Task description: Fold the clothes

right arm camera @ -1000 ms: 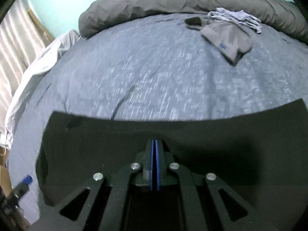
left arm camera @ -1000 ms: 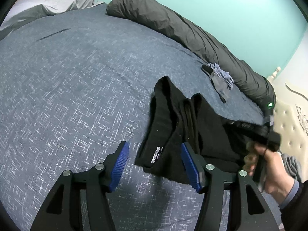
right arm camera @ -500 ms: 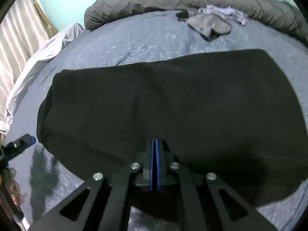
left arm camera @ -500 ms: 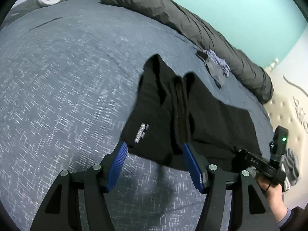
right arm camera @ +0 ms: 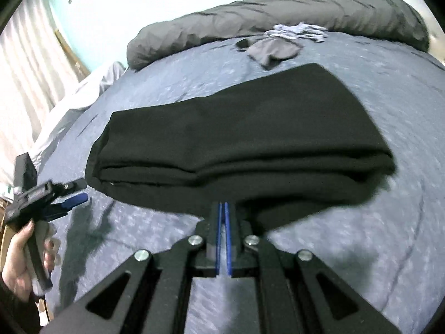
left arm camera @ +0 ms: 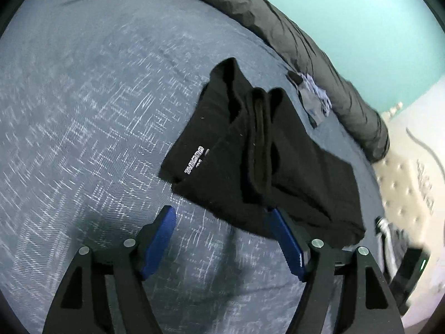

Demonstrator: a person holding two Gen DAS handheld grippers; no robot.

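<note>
The black garment (right arm camera: 239,150) has been dragged out longer by the right tongs (right arm camera: 224,208), pinched shut on its hem; the left tongs (left arm camera: 222,222), empty and opening, should pin the near edge just ahead.

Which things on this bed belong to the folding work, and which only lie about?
Job:
- black knit garment, partly folded
- right gripper, shut on its edge
- left gripper, jaws opening, nothing between them

Lying about:
- small grey clothes pile
- rolled dark grey duvet
</note>
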